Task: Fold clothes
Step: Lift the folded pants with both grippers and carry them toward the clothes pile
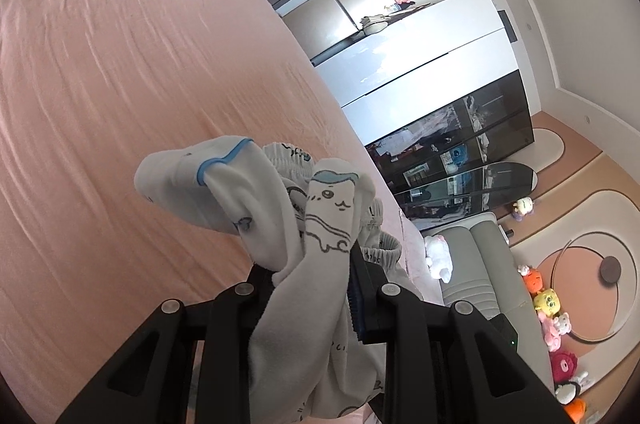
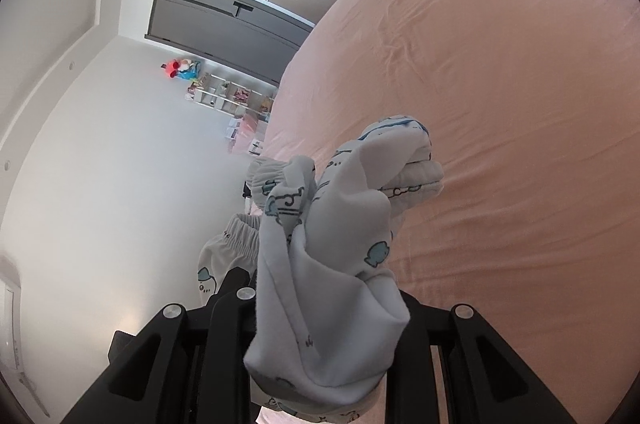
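White printed garment (image 1: 304, 224), soft fleece with blue cartoon figures, hangs bunched above the pink bed (image 1: 120, 84). Left gripper (image 1: 310, 288) is clenched on one fold of it; right gripper (image 2: 320, 300) is clenched on another. An elastic waistband shows, so probably pyjama trousers. To do this step well: draw the two grips apart until the cloth hangs flat, then lay it on the bed. Beyond the bed stand a wardrobe (image 1: 420, 64) and plush toys (image 1: 552, 308).

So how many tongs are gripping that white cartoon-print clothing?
2: the left tongs pinch one bunch of the clothing, the right tongs another, both above the pink bed.
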`<state>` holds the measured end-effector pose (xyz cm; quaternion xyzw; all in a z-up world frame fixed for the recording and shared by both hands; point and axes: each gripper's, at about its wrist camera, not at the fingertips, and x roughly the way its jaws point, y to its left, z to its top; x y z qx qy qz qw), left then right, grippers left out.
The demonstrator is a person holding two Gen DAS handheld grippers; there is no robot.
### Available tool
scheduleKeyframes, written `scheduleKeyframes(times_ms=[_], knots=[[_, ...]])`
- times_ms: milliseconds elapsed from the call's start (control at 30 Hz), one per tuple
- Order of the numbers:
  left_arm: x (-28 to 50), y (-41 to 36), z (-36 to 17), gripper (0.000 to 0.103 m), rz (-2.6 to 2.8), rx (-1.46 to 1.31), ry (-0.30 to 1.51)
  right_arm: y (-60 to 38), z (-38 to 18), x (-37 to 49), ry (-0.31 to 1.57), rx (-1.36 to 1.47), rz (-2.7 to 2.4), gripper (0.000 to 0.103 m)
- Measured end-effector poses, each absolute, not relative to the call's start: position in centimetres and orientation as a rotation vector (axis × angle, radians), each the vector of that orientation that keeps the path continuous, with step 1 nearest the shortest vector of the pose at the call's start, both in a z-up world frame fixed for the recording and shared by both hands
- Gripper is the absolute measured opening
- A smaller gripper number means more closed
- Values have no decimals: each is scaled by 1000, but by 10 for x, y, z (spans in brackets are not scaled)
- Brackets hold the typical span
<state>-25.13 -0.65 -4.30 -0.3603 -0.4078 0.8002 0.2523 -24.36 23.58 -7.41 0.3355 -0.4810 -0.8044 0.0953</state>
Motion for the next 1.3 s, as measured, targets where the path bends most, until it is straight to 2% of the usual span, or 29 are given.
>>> scheduleKeyframes(times_ms=[467, 1000, 1300], knots=[[-219, 54, 15, 23, 2096, -931, -1001, 295, -12, -173, -1501, 841, -2468, 24], [-188, 142, 26, 23, 1901, -988, -900, 372, 21, -98, -1589, 744, -2638, 24], [-168, 221, 28, 23, 1783, -1057, -824, 427, 20, -57, -1677, 706, -2735, 24]])
